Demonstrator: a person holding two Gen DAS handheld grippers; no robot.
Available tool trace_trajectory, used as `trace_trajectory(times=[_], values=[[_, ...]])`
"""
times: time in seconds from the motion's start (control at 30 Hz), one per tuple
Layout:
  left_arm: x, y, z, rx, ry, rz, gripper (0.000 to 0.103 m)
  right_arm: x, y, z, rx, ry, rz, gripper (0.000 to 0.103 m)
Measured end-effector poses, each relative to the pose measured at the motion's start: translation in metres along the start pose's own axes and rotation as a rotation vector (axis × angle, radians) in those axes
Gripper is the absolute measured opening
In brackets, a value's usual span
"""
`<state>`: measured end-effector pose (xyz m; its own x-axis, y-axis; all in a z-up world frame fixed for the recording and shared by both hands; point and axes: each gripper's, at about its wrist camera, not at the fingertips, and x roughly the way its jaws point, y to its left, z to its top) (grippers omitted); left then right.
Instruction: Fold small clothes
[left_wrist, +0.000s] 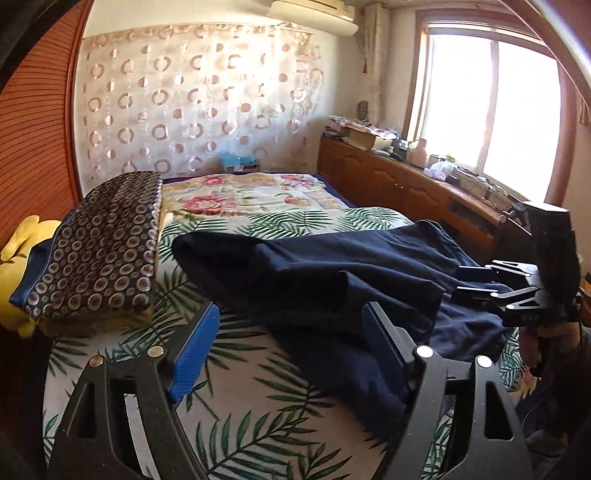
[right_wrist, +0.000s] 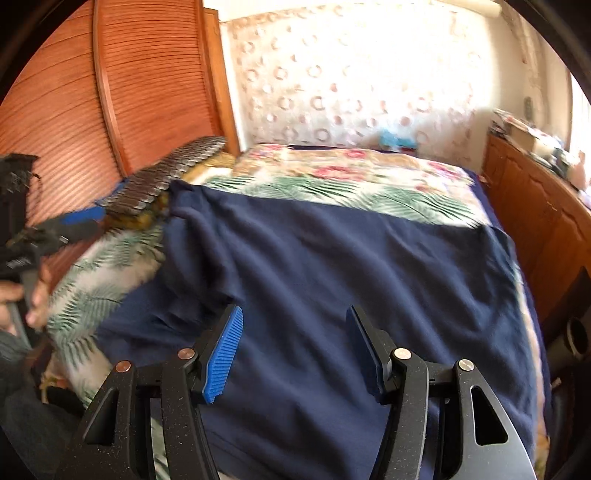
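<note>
A navy blue garment (left_wrist: 332, 280) lies spread and rumpled on the palm-leaf bedspread (left_wrist: 240, 373); it also fills the middle of the right wrist view (right_wrist: 351, 280). My left gripper (left_wrist: 291, 332) is open and empty, low over the garment's near left edge. My right gripper (right_wrist: 291, 339) is open and empty, just above the cloth. The right gripper shows in the left wrist view (left_wrist: 476, 280) at the garment's right side. The left gripper shows in the right wrist view (right_wrist: 77, 221) at the far left, beside the bed.
A folded circle-patterned blanket (left_wrist: 103, 251) lies on the bed's left, with a yellow pillow (left_wrist: 22, 236) beside it. A floral quilt (left_wrist: 251, 195) covers the far end. A wooden cabinet (left_wrist: 406, 184) with clutter runs along the right. A slatted wooden headboard (right_wrist: 74, 103) stands at left.
</note>
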<state>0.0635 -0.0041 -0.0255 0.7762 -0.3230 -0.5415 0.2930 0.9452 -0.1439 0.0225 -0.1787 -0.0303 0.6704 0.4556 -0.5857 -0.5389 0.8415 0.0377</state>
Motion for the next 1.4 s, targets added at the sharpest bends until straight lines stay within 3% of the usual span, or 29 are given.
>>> trace_trajectory(times=[0.27, 0.57, 0.6, 0.63, 0.67, 0.87, 1.07, 1.23, 1.4], values=[[0.001, 0.010, -0.011, -0.015, 0.013, 0.017, 0.080, 0.055, 0.038, 0.019, -0.077, 0.083, 0.074, 0.066], [0.006, 0.012, -0.017, -0.027, 0.028, 0.010, 0.080, 0.095, 0.027, 0.037, -0.073, 0.169, 0.133, 0.064], [0.006, 0.012, -0.018, -0.027, 0.029, 0.011, 0.080, 0.098, 0.030, 0.036, -0.082, 0.173, 0.132, 0.058], [0.005, 0.011, -0.017, -0.028, 0.029, 0.011, 0.080, 0.097, 0.031, 0.036, -0.094, 0.174, 0.139, 0.028], [0.005, 0.011, -0.017, -0.027, 0.029, 0.011, 0.080, 0.094, 0.031, 0.036, -0.110, 0.171, 0.146, 0.010], [0.003, 0.011, -0.016, -0.026, 0.020, 0.008, 0.080, 0.044, 0.027, 0.048, -0.113, 0.010, 0.139, 0.010], [0.000, 0.005, -0.015, -0.018, 0.010, -0.002, 0.080, -0.028, -0.013, 0.049, -0.064, -0.111, 0.057, 0.010], [0.000, -0.002, -0.012, -0.003, 0.004, -0.016, 0.080, -0.059, -0.064, 0.017, 0.025, -0.092, -0.078, 0.010], [0.003, -0.012, -0.007, 0.016, 0.001, -0.031, 0.080, -0.056, -0.104, -0.024, 0.116, -0.010, -0.188, 0.010]])
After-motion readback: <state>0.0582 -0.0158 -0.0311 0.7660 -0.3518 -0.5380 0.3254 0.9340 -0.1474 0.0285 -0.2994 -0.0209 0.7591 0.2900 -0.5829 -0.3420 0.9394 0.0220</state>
